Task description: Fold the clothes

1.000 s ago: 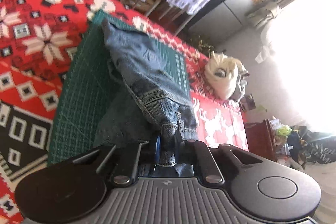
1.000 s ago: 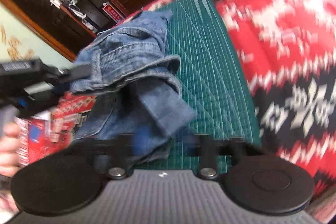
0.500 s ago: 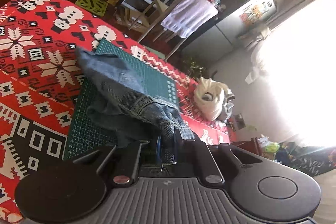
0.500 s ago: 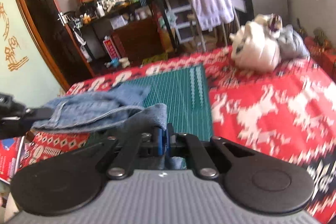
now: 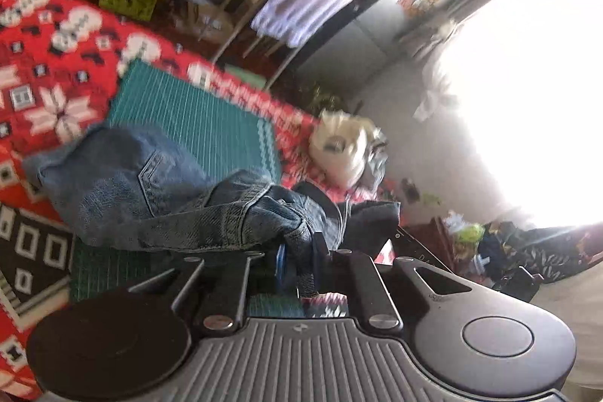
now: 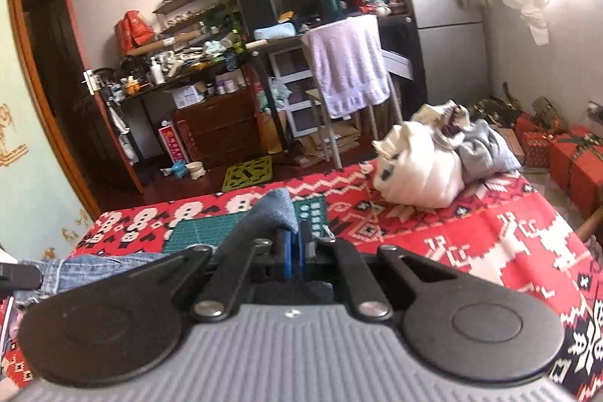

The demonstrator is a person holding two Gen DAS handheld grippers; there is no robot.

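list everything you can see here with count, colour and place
jeans: one, blue denim, held up over the mat
mat: one, green, on the blanket
blanket: one, red patterned, covering the table
clothes pile: one, white and grey, far end of the blanket
towel: one, pale lilac, draped over a stand behind
fridge: one, grey, back wall
shelves: cluttered, dark, back left
left tongs: shut on jeans
right tongs: shut on jeans

Faded denim shorts [image 5: 124, 191], woven red blanket [image 6: 490, 232], matt green mat [image 5: 196, 115]
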